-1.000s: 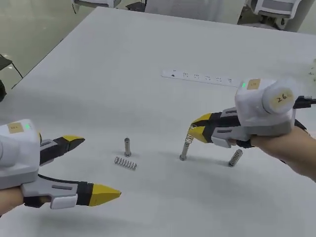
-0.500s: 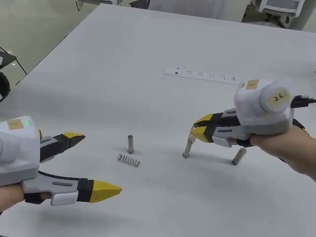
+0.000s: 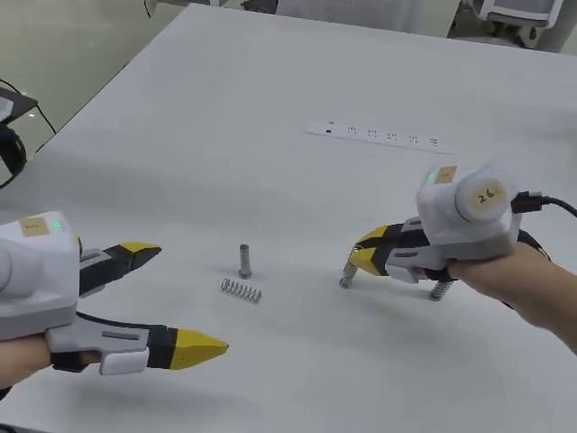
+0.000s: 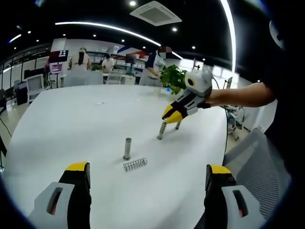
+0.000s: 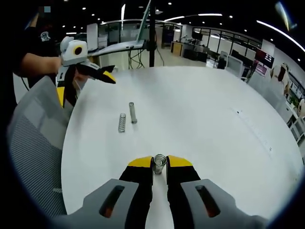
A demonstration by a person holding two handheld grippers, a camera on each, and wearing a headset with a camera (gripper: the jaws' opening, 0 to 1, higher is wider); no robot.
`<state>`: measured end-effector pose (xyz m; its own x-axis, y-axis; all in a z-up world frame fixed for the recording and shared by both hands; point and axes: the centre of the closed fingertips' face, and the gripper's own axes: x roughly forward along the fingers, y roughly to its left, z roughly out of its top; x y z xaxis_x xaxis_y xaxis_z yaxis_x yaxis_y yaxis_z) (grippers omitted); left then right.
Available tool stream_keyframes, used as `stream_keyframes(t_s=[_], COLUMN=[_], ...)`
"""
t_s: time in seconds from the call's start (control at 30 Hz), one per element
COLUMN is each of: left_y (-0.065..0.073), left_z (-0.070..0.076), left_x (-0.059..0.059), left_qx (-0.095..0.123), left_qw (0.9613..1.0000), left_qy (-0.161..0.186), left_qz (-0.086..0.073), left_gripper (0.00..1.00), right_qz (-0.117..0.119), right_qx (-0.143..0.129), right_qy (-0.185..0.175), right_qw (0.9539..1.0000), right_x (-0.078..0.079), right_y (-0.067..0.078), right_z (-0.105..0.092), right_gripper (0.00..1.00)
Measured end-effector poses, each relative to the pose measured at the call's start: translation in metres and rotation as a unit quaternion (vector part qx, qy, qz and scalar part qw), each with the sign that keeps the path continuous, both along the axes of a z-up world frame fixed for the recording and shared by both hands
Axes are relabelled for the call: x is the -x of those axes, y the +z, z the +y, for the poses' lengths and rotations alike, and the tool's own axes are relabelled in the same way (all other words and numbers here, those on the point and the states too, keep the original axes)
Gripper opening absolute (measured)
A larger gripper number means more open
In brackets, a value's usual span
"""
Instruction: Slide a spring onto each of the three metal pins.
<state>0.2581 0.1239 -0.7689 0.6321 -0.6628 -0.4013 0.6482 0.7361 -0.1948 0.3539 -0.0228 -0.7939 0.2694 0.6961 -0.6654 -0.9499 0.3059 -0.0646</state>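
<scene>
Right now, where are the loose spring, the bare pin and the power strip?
loose spring [image 3: 242,290], head view, middle of its coils.
bare pin [image 3: 244,261], head view, middle of its shaft.
power strip [image 3: 383,137], head view, middle of its top face.

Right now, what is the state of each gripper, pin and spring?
Left gripper: open, empty.
Right gripper: shut on middle spring.
Left pin: upright, bare.
Loose spring: lying beside left pin.
Middle pin: carries middle spring.
Right pin: right spring on it.
</scene>
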Motion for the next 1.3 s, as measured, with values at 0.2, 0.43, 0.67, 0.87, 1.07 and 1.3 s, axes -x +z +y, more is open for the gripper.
stream_keyframes(t_s=[0.2,0.43,0.67,0.87,1.07,1.3], left_y=[-0.001,0.0,-0.001,0.001,0.002,0.002], left_z=[0.001,0.001,0.0,0.0,0.0,-0.001], left_x=[0.0,-0.001,0.001,0.001,0.0,-0.002], left_qx=[0.0,0.001,0.002,0.003,0.003,0.004], left_qw=[1.0,1.0,1.0,1.0,1.0,1.0], left_qy=[0.001,0.001,-0.001,0.0,0.001,0.001], left_qz=[0.002,0.001,0.002,0.001,0.0,0.0], left_gripper=[0.98,0.98,0.98,0.98,0.98,0.98], right_qz=[0.004,0.003,0.002,0.001,0.004,0.015], right_qx=[0.016,0.023,0.027,0.021,0.008,-0.041], right_qy=[0.005,0.003,-0.002,-0.011,-0.022,-0.05], right_qw=[0.9998,0.9997,0.9996,0.9997,0.9997,0.9978], right_x=[0.001,0.0,0.0,0.0,0.001,0.007], right_y=[-0.012,-0.018,-0.02,-0.018,-0.012,0.005], right_z=[0.0,0.001,0.0,0.0,-0.003,-0.005], right_gripper=[0.08,0.08,0.13,0.18,0.23,0.27])
